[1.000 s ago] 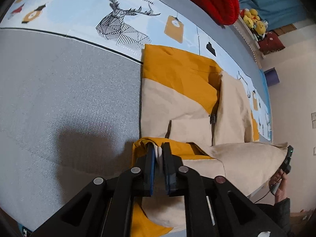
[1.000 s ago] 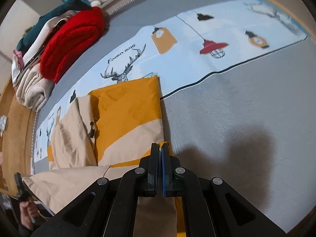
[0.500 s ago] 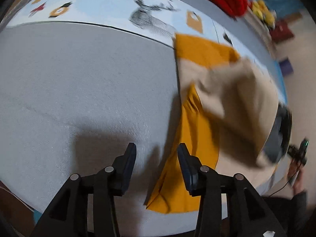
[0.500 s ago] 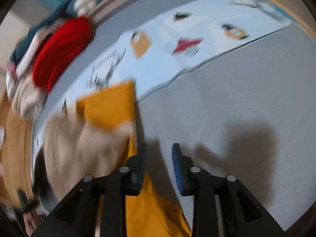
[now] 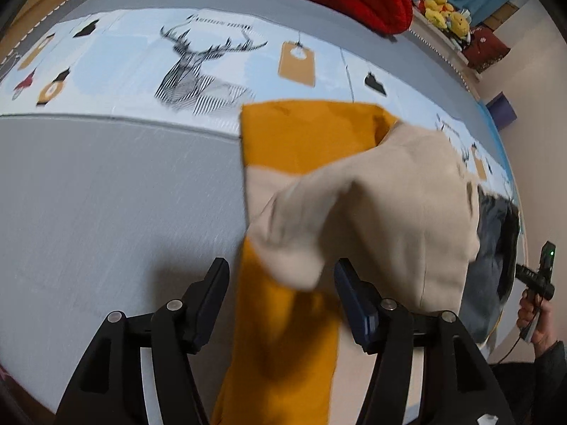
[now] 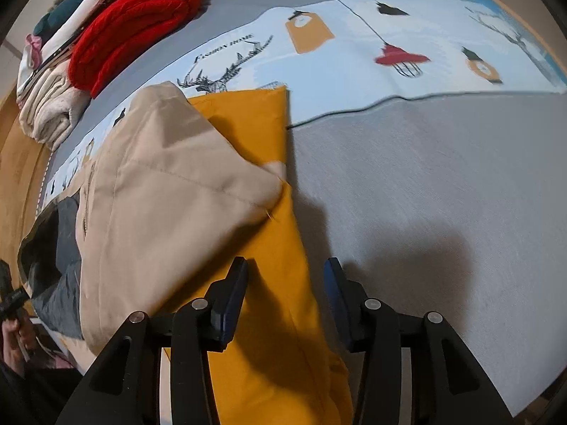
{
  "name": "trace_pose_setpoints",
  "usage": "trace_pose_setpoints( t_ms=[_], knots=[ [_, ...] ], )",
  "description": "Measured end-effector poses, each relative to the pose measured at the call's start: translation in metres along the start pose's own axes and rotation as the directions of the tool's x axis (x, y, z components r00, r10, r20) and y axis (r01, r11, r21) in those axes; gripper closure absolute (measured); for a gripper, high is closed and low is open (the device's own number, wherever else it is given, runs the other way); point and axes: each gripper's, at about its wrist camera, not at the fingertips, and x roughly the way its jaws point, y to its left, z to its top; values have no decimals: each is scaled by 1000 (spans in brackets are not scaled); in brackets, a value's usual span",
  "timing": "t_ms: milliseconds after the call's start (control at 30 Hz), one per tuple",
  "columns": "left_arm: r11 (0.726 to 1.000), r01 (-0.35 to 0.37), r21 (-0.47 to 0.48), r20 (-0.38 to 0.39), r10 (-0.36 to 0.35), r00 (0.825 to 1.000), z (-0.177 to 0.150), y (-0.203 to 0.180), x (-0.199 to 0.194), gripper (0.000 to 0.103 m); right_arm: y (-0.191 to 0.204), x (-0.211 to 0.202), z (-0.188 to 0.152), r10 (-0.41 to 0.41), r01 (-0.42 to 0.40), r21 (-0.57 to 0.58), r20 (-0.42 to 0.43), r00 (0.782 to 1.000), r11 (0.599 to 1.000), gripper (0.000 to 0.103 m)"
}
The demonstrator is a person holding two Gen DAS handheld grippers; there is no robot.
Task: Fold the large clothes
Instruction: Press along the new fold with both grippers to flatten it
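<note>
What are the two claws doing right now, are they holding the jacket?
Left gripper: open, jaws just opened; mustard and beige jacket lies loose between them, not gripped.
Right gripper: open, jaws just opened; holding nothing, over the jacket's mustard edge.

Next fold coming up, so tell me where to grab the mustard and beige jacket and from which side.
Grip the jacket by its mustard near edge, coming from above: it lies flat on the grey bedspread, free of the beige flap folded over it.
</note>
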Motion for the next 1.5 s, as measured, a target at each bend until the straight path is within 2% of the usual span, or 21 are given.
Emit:
trace_pose_setpoints(
  t_ms=[267,333,367,400,433,467,567,600,667,733,767,833,900,1000,1100,1133,1167,1300,1400,1467,1500],
  knots=[
    [997,49,-55,47,-46,998,32,-2,11,48,21,10,23,4,1,-84,59,998,996,57],
    [997,63,-55,36,-61,997,38,-2,19,65,25,12,27,1,8,-119,76,997,993,57],
    [997,62,-48,36,-60,998,41,-2,20,88,26,12,28,-3,14,-130,84,996,991,58],
    [997,61,-40,38,-59,998,42,-2,20,102,28,11,29,-6,20,-141,95,995,990,65],
    [999,47,-24,60,-45,997,47,-2,18,102,31,9,32,-8,26,-155,114,993,988,82],
    [999,29,-18,94,-27,995,50,-1,13,102,31,7,34,5,16,-159,130,992,987,89],
    [991,63,-122,188,-40,981,59,19,-1,102,23,-7,46,86,-71,-78,215,973,994,94],
    [986,66,-153,189,-37,981,60,26,0,102,18,-9,49,96,-90,-37,233,968,995,94],
    [980,30,-199,112,-8,994,61,35,17,102,4,-6,56,92,-113,72,248,964,991,95],
    [980,-13,-200,3,14,1000,57,36,40,102,-2,11,59,51,-77,134,187,981,988,95],
    [980,-28,-197,-9,26,1000,57,35,45,102,-4,26,59,20,-40,168,121,993,985,95],
    [981,-27,-190,20,31,999,61,32,42,102,-9,41,59,9,-21,221,57,998,975,95],
    [979,-2,-203,78,18,997,67,33,32,102,-7,42,62,-4,-10,233,59,998,972,94],
    [977,29,-212,188,12,982,75,34,14,102,4,29,70,-7,-22,198,143,990,980,94],
    [978,42,-202,241,8,971,82,33,8,98,9,-4,76,67,-131,178,329,942,975,94],
    [978,25,-208,231,24,973,84,32,10,97,8,-6,78,69,-138,185,340,938,973,94],
    [976,21,-218,211,26,977,85,33,14,97,8,-3,79,41,-110,199,322,946,974,94],
    [965,55,-255,97,-31,995,80,42,34,76,5,19,80,-40,-4,208,207,978,978,84],
    [965,59,-255,32,-52,998,73,40,46,76,2,31,78,-80,56,190,121,989,980,72],
    [971,42,-236,6,-42,999,70,36,51,77,-4,35,72,-70,52,194,88,994,980,70],
    [974,31,-223,4,-31,1000,70,33,52,81,-4,35,71,-65,48,191,84,994,980,71]
  ],
)
